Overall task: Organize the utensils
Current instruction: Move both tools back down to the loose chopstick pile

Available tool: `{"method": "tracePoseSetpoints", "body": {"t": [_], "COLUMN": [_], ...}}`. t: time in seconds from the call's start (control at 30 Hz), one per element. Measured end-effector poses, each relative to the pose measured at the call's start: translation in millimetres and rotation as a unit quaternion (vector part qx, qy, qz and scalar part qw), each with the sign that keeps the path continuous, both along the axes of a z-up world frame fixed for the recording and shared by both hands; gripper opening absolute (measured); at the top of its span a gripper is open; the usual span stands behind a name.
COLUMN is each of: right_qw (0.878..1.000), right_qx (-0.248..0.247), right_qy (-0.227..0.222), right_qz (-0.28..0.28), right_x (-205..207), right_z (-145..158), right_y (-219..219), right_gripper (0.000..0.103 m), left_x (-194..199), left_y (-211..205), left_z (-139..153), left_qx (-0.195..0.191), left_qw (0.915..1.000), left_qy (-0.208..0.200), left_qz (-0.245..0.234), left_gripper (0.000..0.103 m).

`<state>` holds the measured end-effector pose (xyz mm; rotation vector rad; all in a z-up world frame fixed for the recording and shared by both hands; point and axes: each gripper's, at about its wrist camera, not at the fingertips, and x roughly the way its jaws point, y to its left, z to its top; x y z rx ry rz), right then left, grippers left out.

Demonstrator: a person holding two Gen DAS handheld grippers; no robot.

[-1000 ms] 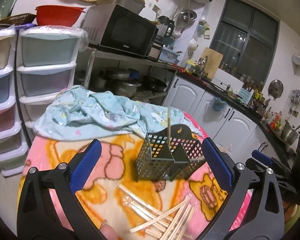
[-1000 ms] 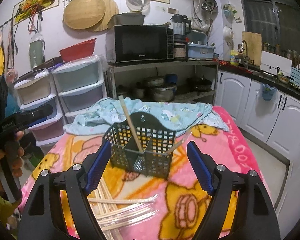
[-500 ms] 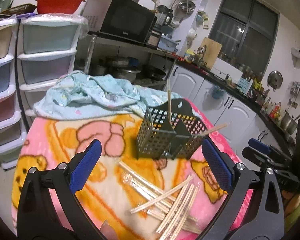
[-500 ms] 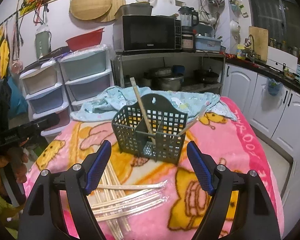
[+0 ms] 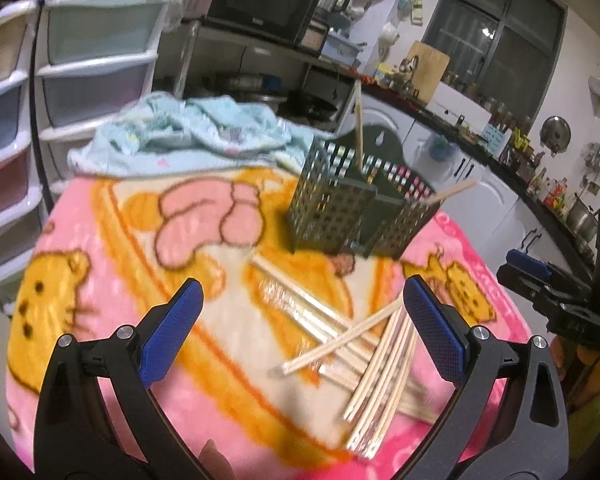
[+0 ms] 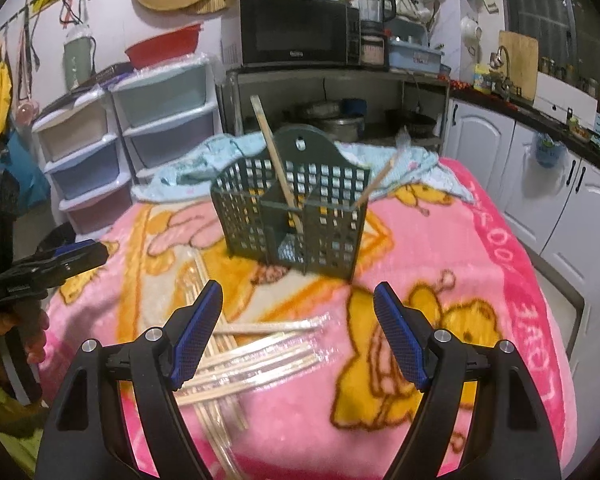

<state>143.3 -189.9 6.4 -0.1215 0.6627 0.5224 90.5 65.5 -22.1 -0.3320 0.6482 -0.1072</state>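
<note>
A dark green slotted utensil basket (image 5: 354,208) (image 6: 296,204) stands on the pink cartoon blanket (image 5: 120,240) (image 6: 460,280). Two wooden chopsticks lean in it, one upright (image 6: 276,160), one slanting right (image 6: 374,180). Several wrapped chopsticks lie loose in a pile (image 5: 364,344) (image 6: 256,356) in front of the basket. My left gripper (image 5: 300,320) is open and empty above the pile. My right gripper (image 6: 298,328) is open and empty, just right of the pile and short of the basket.
A crumpled light blue cloth (image 5: 188,136) (image 6: 416,160) lies behind the basket. Plastic drawer towers (image 6: 132,120) stand at the left, a shelf with a microwave (image 6: 296,36) behind, and white cabinets (image 6: 560,184) at the right.
Both grippers have pulled back and tilted down from the basket toward the loose chopsticks. Both stay open and empty. The basket has not moved.
</note>
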Motion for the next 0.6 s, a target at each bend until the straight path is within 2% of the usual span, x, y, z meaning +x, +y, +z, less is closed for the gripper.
{"method": "tracePoseSetpoints", "body": {"t": [0.27, 0.6], "right_qw": [0.998, 0.993], "right_qx": [-0.026, -0.047], "right_qy": [0.048, 0.104], "right_qz": [-0.011, 0.004], "right_x": [16, 35], "right_z": [-44, -83], "right_y": [-6, -5], "right_gripper": [0.075, 0.06], "left_x": [1, 8], "left_y": [-2, -8], "left_z": [-33, -64], "left_qx": [-0.011, -0.044], "left_qw": [0.9987, 0.9943], "left_qy": [0.043, 0.085], "left_qz": [-0.023, -0.047], "left_gripper": [0.091, 0.074]}}
